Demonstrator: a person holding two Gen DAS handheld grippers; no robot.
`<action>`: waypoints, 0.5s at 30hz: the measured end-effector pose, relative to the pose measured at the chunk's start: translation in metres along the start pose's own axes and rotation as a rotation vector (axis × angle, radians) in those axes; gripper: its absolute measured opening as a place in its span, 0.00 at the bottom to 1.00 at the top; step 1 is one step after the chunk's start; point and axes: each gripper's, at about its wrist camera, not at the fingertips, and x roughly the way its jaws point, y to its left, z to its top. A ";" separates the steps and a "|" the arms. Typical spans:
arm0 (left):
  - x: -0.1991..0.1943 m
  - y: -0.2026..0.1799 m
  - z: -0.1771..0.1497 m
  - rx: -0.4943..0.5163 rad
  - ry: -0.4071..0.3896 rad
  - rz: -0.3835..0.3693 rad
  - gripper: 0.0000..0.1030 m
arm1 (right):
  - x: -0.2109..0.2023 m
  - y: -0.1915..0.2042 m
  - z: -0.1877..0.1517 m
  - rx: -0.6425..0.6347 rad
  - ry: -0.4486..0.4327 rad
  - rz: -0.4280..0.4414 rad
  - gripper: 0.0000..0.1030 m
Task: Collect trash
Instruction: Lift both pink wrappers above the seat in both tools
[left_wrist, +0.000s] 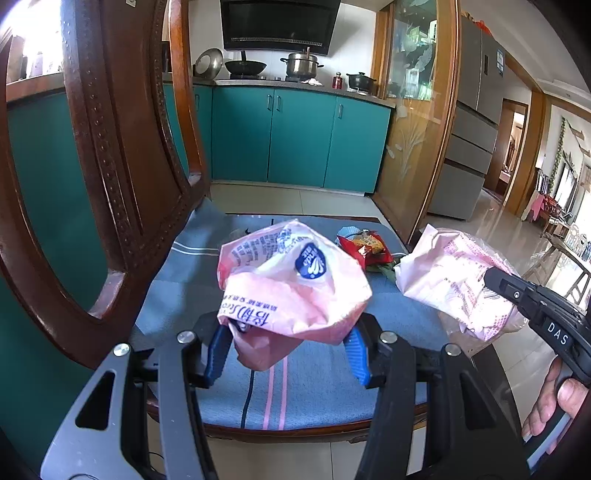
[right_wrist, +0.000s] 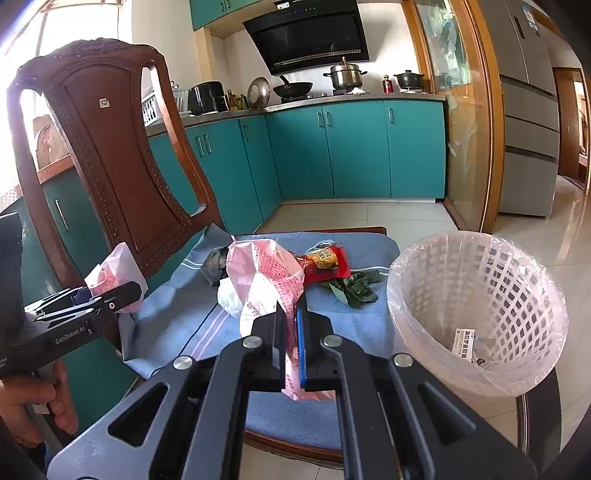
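My left gripper (left_wrist: 286, 343) is shut on a crumpled pink tissue wrapper (left_wrist: 291, 280) and holds it above the blue chair cushion (left_wrist: 184, 280); it also shows in the right wrist view (right_wrist: 114, 277). My right gripper (right_wrist: 291, 325) is shut on a pink printed plastic bag (right_wrist: 266, 280), also visible at the right of the left wrist view (left_wrist: 454, 284). A red snack packet (right_wrist: 327, 264) and green leaves (right_wrist: 354, 288) lie on the cushion. A grey crumpled scrap (right_wrist: 216, 264) lies behind the bag.
A white lattice trash basket (right_wrist: 480, 280) with a clear liner stands right of the chair, with some scraps inside. The carved wooden chair back (right_wrist: 110, 147) rises at the left. Teal kitchen cabinets (right_wrist: 351, 147) and tiled floor lie beyond.
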 end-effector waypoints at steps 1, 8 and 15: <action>0.001 0.000 0.000 0.001 0.002 0.000 0.52 | 0.000 0.000 0.000 -0.001 0.001 0.000 0.05; 0.004 0.001 0.001 0.007 0.009 0.003 0.52 | 0.000 0.001 0.000 -0.008 -0.003 0.000 0.05; 0.005 0.001 0.001 0.008 0.012 0.002 0.52 | 0.000 0.001 0.000 -0.011 -0.002 -0.001 0.05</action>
